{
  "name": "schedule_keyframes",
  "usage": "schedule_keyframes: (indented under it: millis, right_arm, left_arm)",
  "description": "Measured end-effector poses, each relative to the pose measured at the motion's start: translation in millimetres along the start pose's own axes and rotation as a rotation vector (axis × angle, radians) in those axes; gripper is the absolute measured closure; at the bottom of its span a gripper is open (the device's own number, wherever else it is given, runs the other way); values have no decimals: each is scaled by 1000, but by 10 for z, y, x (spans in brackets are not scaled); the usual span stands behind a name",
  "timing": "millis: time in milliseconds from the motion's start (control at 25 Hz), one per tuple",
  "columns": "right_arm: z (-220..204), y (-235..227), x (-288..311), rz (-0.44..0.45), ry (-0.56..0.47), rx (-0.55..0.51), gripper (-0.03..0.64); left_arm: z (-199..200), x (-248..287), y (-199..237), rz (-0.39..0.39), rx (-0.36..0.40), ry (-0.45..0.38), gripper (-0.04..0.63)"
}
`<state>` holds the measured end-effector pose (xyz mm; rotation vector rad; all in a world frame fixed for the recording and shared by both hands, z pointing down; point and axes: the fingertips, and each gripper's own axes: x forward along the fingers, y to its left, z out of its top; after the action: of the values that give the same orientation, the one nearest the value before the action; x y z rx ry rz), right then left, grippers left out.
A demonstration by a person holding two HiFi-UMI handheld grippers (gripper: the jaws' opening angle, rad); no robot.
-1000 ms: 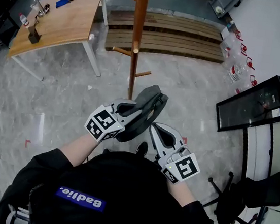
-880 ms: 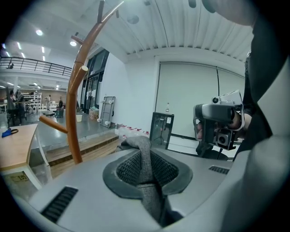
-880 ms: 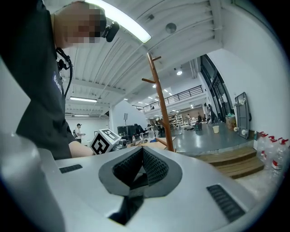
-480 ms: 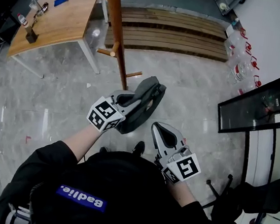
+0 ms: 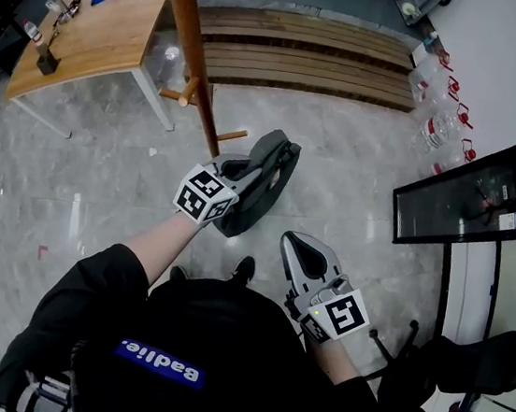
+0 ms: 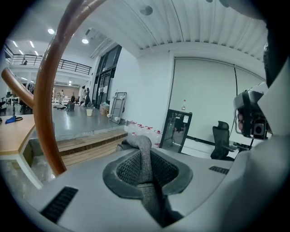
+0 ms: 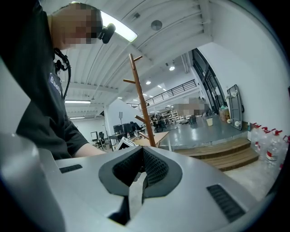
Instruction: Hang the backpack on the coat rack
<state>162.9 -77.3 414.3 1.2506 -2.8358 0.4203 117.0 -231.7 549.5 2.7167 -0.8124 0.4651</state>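
A grey backpack (image 5: 263, 184) hangs from my left gripper (image 5: 241, 175), just right of the coat rack's brown pole (image 5: 187, 45). In the left gripper view the jaws are shut on the backpack's grey strap (image 6: 143, 152), and the pole (image 6: 44, 113) rises close at the left. One short peg (image 5: 229, 135) sticks out of the pole just above the backpack. My right gripper (image 5: 295, 243) is lower and to the right, apart from the backpack. Its jaws are shut with nothing between them, and the right gripper view shows the coat rack (image 7: 142, 102) upright beyond them.
A wooden table (image 5: 78, 35) with small items stands at the upper left. A wooden step platform (image 5: 306, 56) lies behind the rack, with water bottles (image 5: 436, 106) to its right. A black glass-fronted cabinet (image 5: 467, 195) and a dark office chair (image 5: 449, 367) are at the right.
My left gripper has carried the backpack up and closer to the rack pole, which now sits further left in view. My right gripper has dropped away from the backpack.
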Motion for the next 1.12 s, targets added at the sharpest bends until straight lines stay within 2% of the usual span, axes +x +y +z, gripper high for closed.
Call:
schedule_keyframes:
  millis: [160,280,400,560,760,1120]
  right_arm:
    - [7,-134,-105,-25,19,-14,609]
    - [-68,-198,-146,-48,33,13,609]
    - [-79,-221,-166,-42,36,14,609]
    - [-66,-280,-174,-47,31,13,609]
    - [-168,-392,-234,-64,81,56,609]
    - [-235,-503,-225,-74,98,80,609]
  left_arm:
    - [-106,202,163,35,-24,5,535]
    - [-192,318,271,53,-41,9,535]
    - [-259,466,367,66,-59,15,535]
    - [-376,612,597,106,-109,35,535]
    - [-472,717,854,172,-178,40,535]
    - [-544,758,1088,232,-262,20,535]
